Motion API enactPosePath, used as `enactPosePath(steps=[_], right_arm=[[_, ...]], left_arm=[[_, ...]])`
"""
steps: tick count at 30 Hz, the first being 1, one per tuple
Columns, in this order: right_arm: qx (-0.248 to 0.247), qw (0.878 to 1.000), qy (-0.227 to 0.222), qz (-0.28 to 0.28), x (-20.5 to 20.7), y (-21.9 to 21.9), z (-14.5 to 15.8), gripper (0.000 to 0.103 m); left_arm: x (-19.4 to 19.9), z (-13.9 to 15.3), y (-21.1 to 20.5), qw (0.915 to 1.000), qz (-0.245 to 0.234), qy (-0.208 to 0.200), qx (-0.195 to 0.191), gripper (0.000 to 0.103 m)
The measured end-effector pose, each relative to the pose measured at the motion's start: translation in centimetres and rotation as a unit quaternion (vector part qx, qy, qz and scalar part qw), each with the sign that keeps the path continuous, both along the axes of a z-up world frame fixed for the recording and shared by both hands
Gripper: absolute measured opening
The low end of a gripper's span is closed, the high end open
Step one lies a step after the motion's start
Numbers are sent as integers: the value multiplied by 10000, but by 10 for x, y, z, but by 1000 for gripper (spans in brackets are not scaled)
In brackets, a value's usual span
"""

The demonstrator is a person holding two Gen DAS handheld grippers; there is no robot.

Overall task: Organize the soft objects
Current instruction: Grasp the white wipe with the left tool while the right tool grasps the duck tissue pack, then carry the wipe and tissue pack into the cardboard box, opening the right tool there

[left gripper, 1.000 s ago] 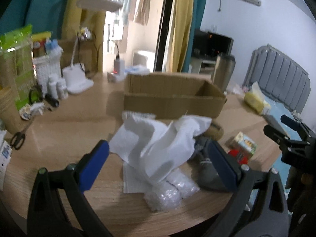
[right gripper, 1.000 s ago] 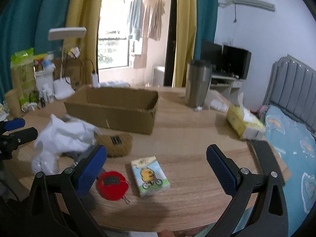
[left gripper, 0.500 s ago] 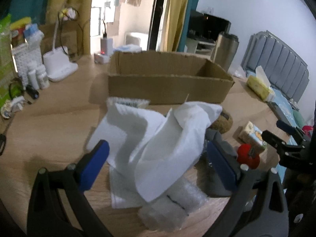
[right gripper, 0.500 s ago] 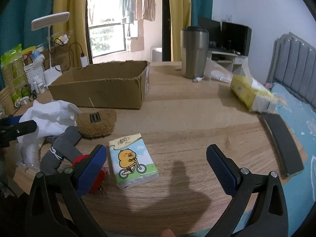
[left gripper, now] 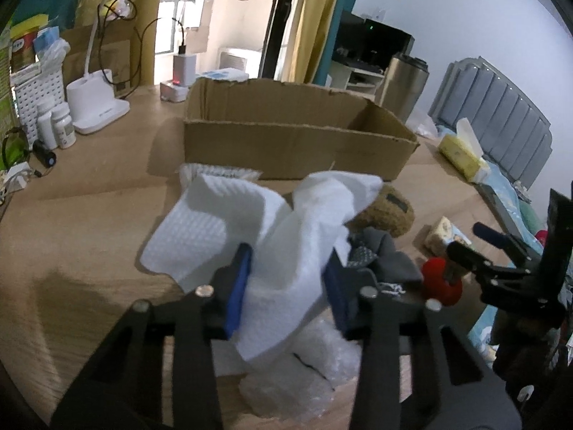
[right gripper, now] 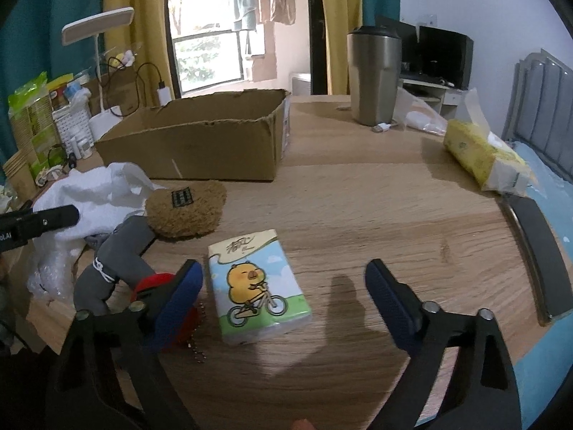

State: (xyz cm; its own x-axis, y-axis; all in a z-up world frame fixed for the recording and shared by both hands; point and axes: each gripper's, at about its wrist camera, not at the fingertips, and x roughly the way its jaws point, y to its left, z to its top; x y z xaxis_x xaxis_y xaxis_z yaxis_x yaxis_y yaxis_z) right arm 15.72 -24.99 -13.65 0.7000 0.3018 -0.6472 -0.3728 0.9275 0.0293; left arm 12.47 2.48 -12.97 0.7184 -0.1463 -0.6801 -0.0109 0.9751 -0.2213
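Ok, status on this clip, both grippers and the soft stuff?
Left gripper just closing on crumpled white cloth. Right gripper narrowing, open around cartoon-duck tissue pack, not touching. Open cardboard box behind, path clear.

Waffle-textured cloth (left gripper: 297, 251), matt wood-grain table (right gripper: 376, 197)

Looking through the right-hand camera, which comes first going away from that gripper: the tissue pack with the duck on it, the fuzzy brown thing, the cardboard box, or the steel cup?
From the right gripper, nearest first:
1. Duck tissue pack, lying flat between the open fingers.
2. Fuzzy brown pouch, behind it to the left.
3. Cardboard box, farther back on the left, open on top.
4. Steel tumbler, upright at the table's far side, right of centre.
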Motion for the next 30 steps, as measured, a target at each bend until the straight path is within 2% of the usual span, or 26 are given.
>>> enactPosePath(steps=[3, 7, 8, 30], right_arm=[[2, 10000, 52, 46, 0, 3, -1, 77], [6, 9998, 68, 198, -1, 7, 0, 51], [-18, 9998, 44, 208, -2, 8, 0, 49], [133, 9988, -412, 234, -4, 4, 31, 49]], left_arm=[[-3, 3, -2, 10000, -72, -62, -19, 35], [-5, 8, -1, 9998, -97, -132, -69, 33], [-6, 10, 1, 9998, -100, -161, -94, 32], [-26, 62, 30, 9945, 167, -1032, -117, 25]])
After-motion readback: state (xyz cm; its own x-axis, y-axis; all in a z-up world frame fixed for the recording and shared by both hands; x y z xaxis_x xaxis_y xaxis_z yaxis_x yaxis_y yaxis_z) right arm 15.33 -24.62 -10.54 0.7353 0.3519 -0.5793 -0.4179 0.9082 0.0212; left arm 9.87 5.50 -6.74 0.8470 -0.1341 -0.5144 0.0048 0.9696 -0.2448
